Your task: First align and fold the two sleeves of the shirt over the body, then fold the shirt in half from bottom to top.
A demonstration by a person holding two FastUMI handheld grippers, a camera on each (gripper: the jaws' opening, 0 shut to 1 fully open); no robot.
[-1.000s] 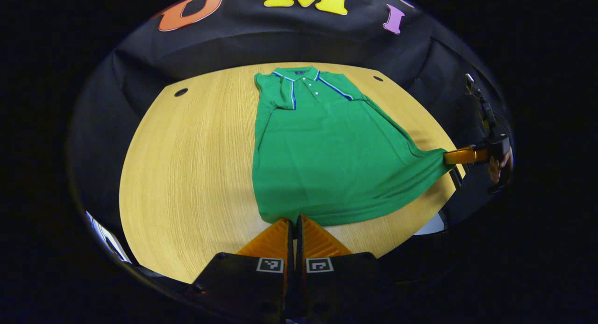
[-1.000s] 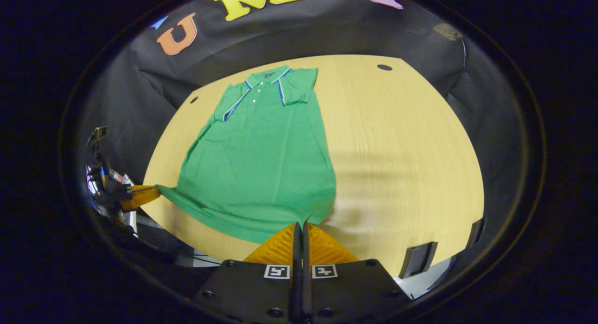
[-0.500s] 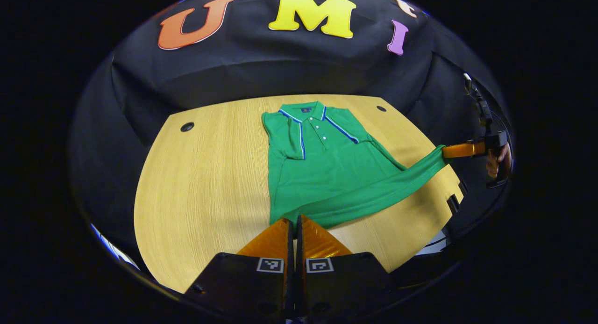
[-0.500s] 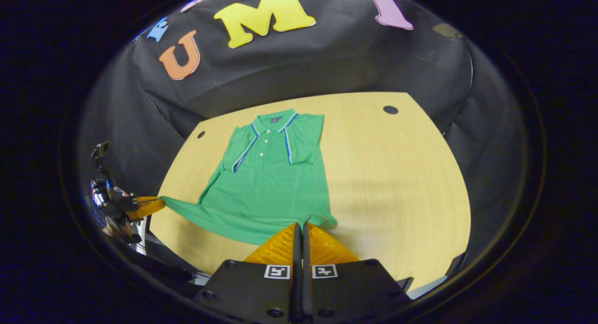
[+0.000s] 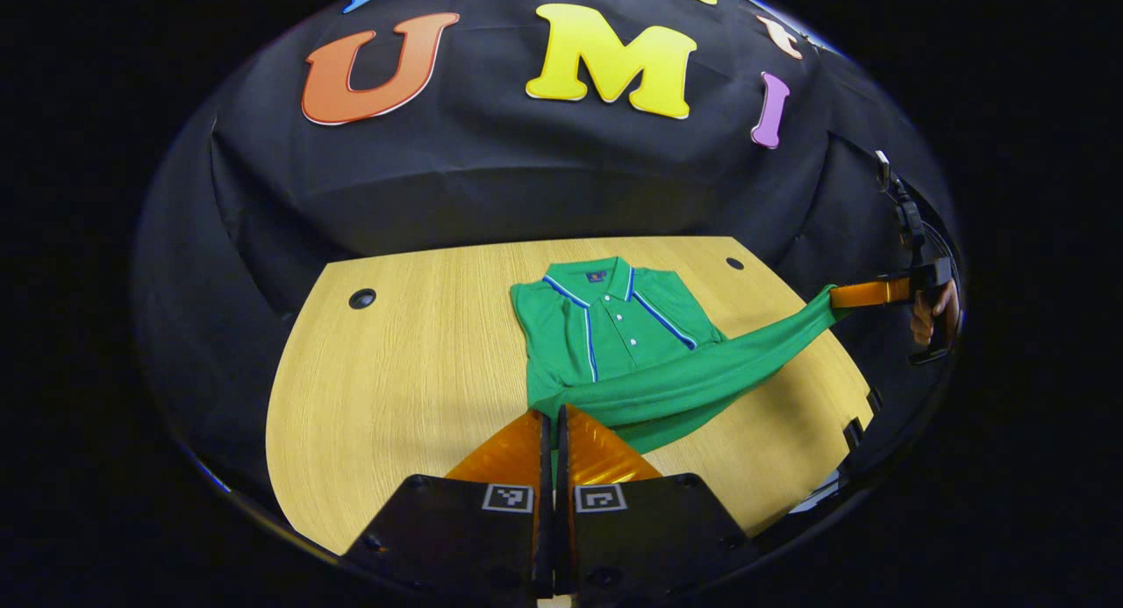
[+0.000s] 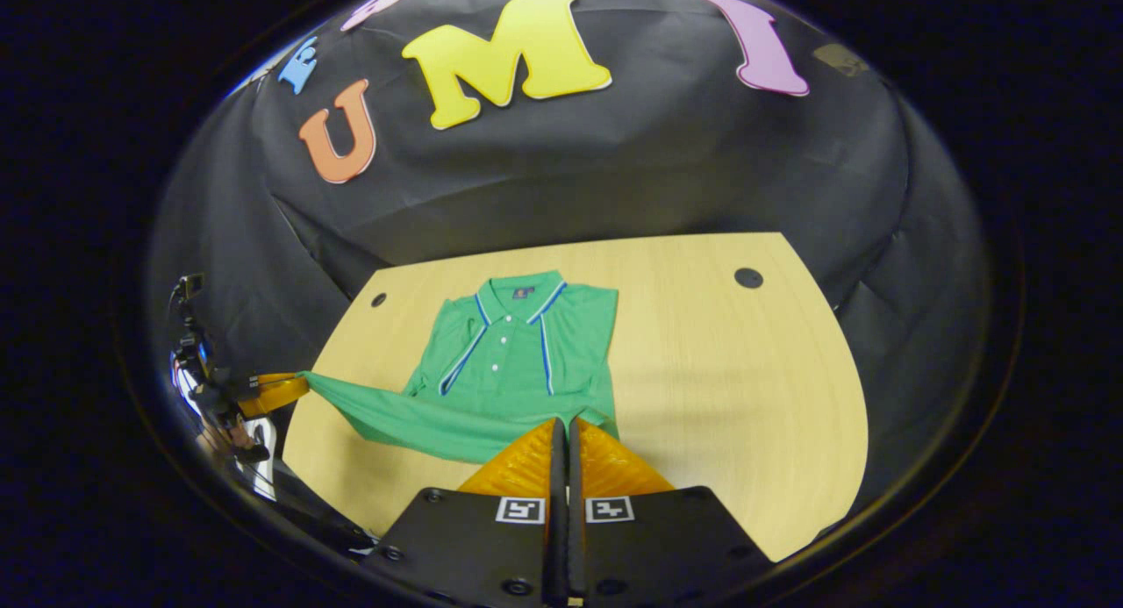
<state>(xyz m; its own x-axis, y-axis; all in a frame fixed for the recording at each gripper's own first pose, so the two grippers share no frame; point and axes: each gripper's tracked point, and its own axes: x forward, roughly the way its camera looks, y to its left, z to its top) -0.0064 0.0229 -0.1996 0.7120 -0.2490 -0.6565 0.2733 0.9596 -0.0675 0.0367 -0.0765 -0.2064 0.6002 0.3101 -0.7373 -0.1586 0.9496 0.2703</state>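
A green polo shirt (image 5: 614, 332) (image 6: 518, 354) with blue-trimmed placket lies collar-far on the wooden table (image 5: 412, 371) (image 6: 728, 389), both sleeves folded over its body. Its bottom hem is lifted off the table and stretched taut between the two grippers. My left gripper (image 5: 553, 415) is shut on one hem corner. My right gripper (image 6: 566, 424) is shut on the other hem corner. In the left gripper view the right gripper (image 5: 864, 292) shows far right with a hand (image 5: 932, 314) on it. In the right gripper view the left gripper (image 6: 276, 389) shows far left.
Round cable holes sit in the table's far corners (image 5: 361, 298) (image 5: 735, 263) (image 6: 748, 277). The booth's black cloth wall (image 5: 526, 187) stands right behind the table's far edge. Bare tabletop lies on both sides of the shirt.
Both grippers have risen and carried the hem up off the table and toward the collar. The lower body of the shirt now hangs as a raised band over the chest.
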